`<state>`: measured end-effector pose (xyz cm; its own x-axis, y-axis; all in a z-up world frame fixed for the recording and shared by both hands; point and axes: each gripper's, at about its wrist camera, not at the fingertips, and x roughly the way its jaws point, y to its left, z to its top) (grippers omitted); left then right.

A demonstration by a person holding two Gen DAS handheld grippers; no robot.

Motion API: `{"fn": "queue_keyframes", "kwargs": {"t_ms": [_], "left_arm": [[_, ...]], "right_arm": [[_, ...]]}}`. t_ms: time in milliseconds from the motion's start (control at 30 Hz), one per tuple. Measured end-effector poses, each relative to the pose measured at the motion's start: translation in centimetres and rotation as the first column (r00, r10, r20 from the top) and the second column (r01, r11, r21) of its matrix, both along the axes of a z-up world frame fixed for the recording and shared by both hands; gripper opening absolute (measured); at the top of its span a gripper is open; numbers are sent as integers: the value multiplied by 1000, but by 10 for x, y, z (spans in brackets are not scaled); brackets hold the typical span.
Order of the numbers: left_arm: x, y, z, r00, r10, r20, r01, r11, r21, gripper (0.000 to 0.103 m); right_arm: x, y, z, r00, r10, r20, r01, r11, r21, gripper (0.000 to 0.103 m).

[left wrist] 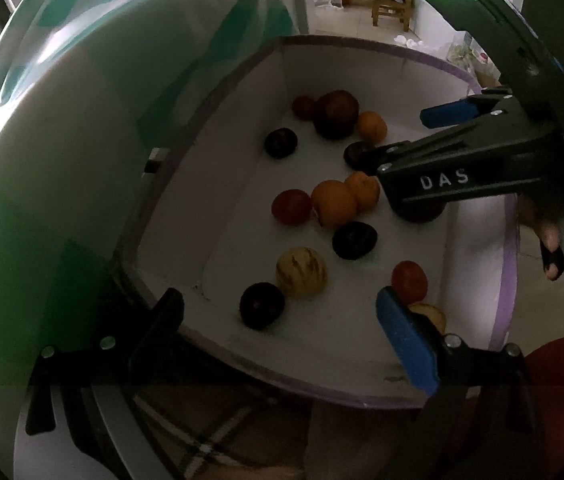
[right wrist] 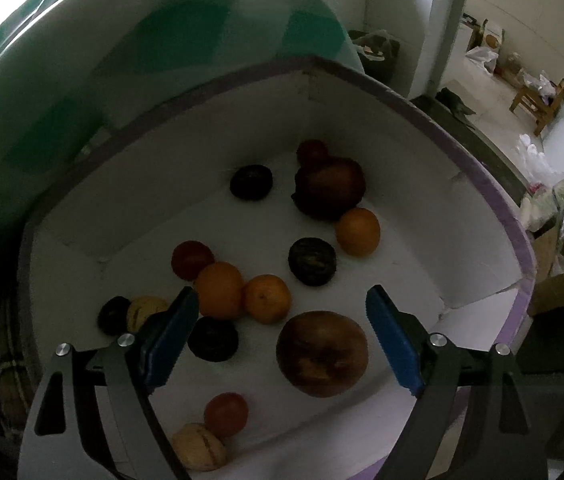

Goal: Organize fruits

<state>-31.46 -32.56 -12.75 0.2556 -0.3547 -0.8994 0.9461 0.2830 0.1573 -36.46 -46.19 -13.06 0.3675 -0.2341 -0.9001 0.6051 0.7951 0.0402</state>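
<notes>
White foam box (right wrist: 362,128) holding scattered round fruits (right wrist: 322,354), seemingly no long axis, both grippers' fingers apart, empty.

Pale daylight is falling across a light tiled floor (right wrist: 494,100), where a small wooden stool (right wrist: 542,100) is standing beside white plastic bags (right wrist: 482,56) and a brown cardboard box (right wrist: 558,284).

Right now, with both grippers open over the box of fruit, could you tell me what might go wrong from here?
The fruit lies loose and close together: the two oranges touch, so closing on one may nudge its neighbour. The large brownish fruit sits between the right gripper's open fingers and looks wide, so a grip might slip. In the left wrist view, the right gripper reaches in ahead of the left gripper, so the two could collide.
</notes>
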Motion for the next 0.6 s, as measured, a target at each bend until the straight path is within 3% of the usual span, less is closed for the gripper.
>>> {"fn": "queue_keyframes", "kwargs": {"t_ms": [600], "left_arm": [[2,2,-3,1000,5,4,-5,1000,15,97]], "right_arm": [[0,-1,-1,1000,-2,-6,2,1000,10,86]]}}
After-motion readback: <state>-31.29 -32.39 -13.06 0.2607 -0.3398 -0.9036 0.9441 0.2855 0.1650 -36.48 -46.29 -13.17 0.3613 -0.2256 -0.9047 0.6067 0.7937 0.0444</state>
